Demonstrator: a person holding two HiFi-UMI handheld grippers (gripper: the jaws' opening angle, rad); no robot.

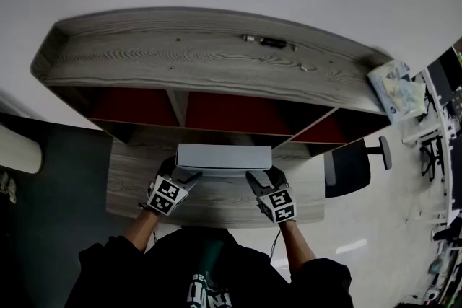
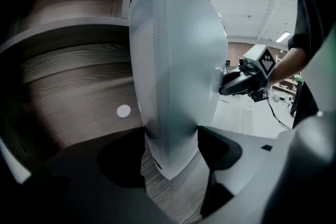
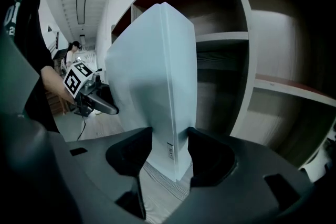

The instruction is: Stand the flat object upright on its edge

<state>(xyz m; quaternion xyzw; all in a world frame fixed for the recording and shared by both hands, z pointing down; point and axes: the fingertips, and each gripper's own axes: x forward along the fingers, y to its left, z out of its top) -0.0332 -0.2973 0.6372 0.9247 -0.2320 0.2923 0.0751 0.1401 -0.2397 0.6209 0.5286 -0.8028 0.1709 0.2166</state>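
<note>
I've got the box (image 1: 224, 157) pinched at both ends: left gripper (image 1: 180, 175) and right gripper (image 1: 258, 178) are each clamped on it. It looks upright mid-desk (image 1: 126, 182), its long axis running left-right between them, both equally near.

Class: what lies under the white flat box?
Grey wood-grain desk surface shows beneath the white flat box; the strip directly under its lower edge is covered.

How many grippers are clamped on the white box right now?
2. The left gripper holds the white box at its left end, the right gripper at its right end; each gripper's jaws press on both faces.
</note>
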